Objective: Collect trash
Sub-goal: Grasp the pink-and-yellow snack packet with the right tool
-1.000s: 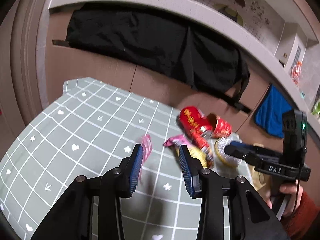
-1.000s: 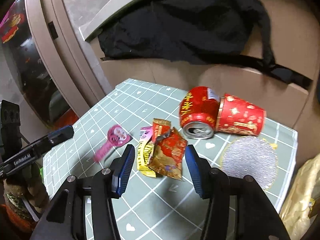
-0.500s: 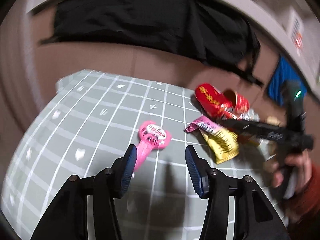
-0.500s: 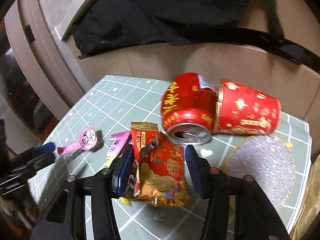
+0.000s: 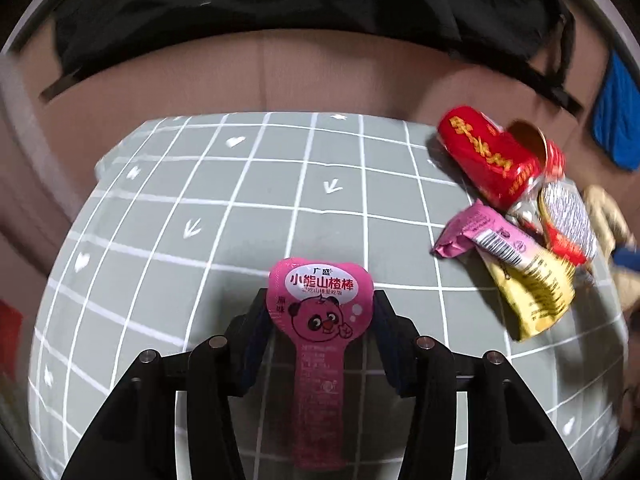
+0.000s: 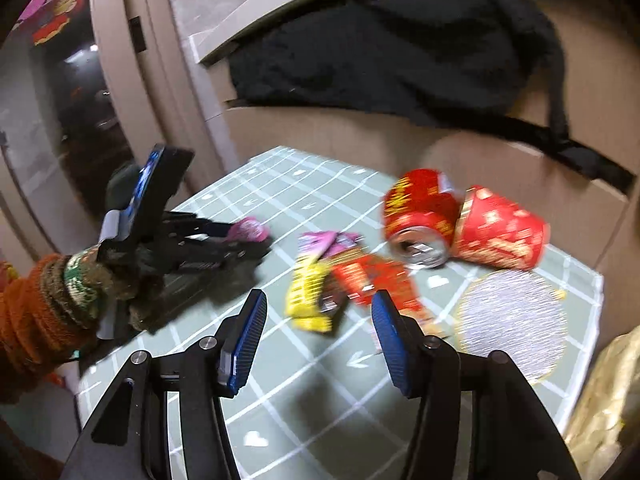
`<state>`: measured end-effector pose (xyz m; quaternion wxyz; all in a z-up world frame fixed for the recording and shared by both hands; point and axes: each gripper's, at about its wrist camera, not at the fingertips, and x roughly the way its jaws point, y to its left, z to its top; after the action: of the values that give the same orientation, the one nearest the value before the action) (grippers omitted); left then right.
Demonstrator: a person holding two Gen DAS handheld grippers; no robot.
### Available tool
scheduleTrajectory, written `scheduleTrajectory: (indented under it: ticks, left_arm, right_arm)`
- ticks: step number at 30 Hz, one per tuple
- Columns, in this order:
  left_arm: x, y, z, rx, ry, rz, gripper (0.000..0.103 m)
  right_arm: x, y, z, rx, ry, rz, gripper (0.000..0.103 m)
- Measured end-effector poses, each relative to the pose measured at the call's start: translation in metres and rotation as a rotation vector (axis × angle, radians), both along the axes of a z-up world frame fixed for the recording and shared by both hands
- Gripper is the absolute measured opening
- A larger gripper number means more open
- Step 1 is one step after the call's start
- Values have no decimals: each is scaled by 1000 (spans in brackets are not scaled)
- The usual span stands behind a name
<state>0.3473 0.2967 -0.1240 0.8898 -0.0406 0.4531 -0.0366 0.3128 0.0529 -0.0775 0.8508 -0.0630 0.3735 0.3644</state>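
A grey-green gridded mat [image 5: 240, 208] covers the table; a black cloth [image 6: 392, 52] hangs at twelve o'clock beyond it; a red can [image 6: 420, 216] and red cup [image 6: 500, 232] lie together at two o'clock; a yellow wrapper [image 6: 308, 296] lies just beside them. The right gripper [image 6: 316, 336] hovers half open, holding nothing; the left gripper [image 5: 320, 312] stands half open around a pink lollipop wrapper [image 5: 320, 320]; I cannot tell whether its pads press on it.

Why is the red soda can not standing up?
The red can is tipped over, lying on its side on the green mat, its opened silver top facing the camera. Why, I cannot tell.
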Motion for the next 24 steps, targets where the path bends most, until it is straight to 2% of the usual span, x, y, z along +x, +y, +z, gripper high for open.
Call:
scheduleTrajectory:
  ticks: [5, 8, 12, 16, 20, 22, 23, 24]
  left_arm:
    - [-32, 14, 19, -72, -70, 97, 49]
    - [-60, 19, 36, -63, -130, 171, 50]
    - [-91, 21, 53, -73, -198, 215, 50]
    - [-103, 23, 59, -97, -215, 211, 50]
    - [-108, 27, 54, -130, -197, 220, 50]
    - [-109, 27, 52, -135, -188, 229, 50]
    - [-109, 26, 51, -132, -186, 234, 50]
    - [-109, 24, 51, -125, -190, 235, 50]
  right_arm:
    - [7, 33, -20, -45, 73, 60, 52]
    - [20, 52, -35, -148, 13, 5, 52]
    - [40, 66, -44, -201, -47, -48, 52]
    - [60, 87, -57, -252, -28, -38, 52]
    - [67, 91, -65, -240, 22, -35, 51]
    - [64, 89, -66, -240, 22, -34, 41]
    - [62, 87, -64, -234, 25, -35, 29]
    - [61, 86, -62, -222, 38, -29, 27]
